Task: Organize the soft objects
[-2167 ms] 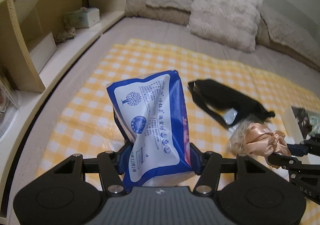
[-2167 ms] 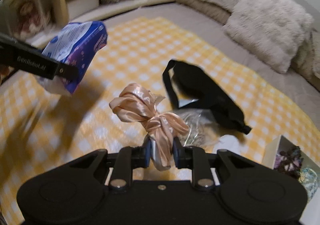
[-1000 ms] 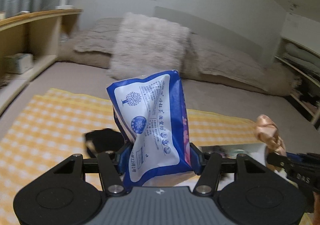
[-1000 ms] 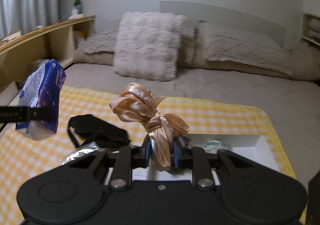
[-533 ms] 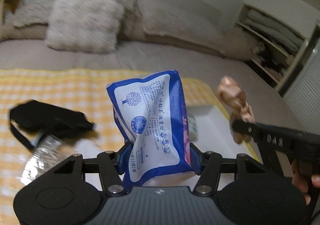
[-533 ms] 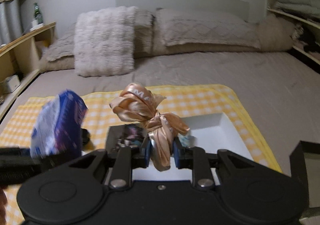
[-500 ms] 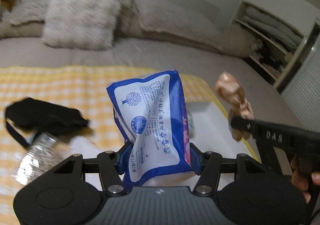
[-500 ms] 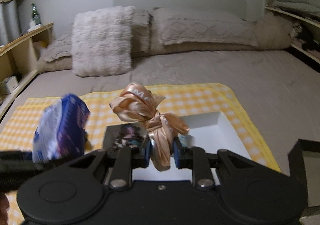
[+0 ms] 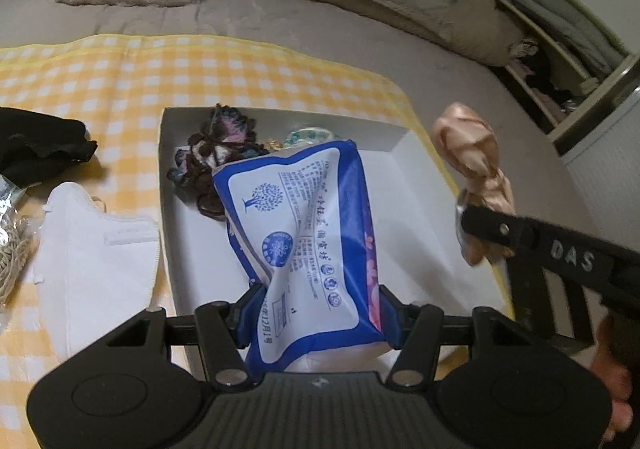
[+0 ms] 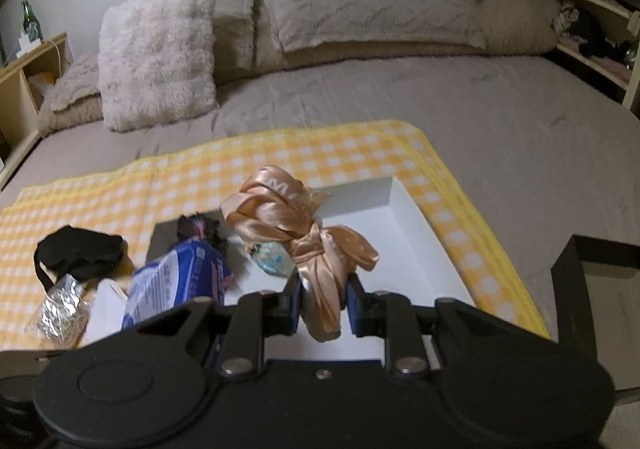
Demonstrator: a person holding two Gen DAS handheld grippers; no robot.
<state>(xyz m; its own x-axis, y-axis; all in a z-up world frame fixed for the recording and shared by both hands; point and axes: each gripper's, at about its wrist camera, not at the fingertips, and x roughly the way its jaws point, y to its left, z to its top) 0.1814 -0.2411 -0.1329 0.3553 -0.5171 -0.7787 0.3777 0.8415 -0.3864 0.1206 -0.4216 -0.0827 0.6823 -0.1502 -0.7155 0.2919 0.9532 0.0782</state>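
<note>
The left tool (image 9: 316, 313) is tilted steeply downward over the open white box (image 9: 404, 153), its two fingers clamped on the lower part of a blue-and-white tissue pack (image 9: 308, 241), which stands up from the fingers with its long axis running away from the tool and its printed face toward the camera. To its right the right tool (image 10: 322, 309) is also pitched downward, clamped on a knotted peach satin ribbon (image 10: 296, 225); the knot sits just above the pads and the loops fan forward and to the left, the tail hanging below the grip. A person's fingertips (image 9: 612, 381) show at the far right behind that tool. Ahead of the left tool, in the far left corner of the box, lie a dark crocheted piece (image 9: 216, 153) and a small teal item (image 9: 308, 135) just beside it; the rest of the box floor is bare white. Left of the box, on the yellow checked cloth (image 9: 120, 73) spread over the bed (image 10: 440, 101), rest a white face mask (image 9: 92, 245), a black fabric item (image 9: 32, 149) and a crinkled clear packet (image 10: 60, 309). Pillows (image 10: 160, 53) line the headboard beyond.
</note>
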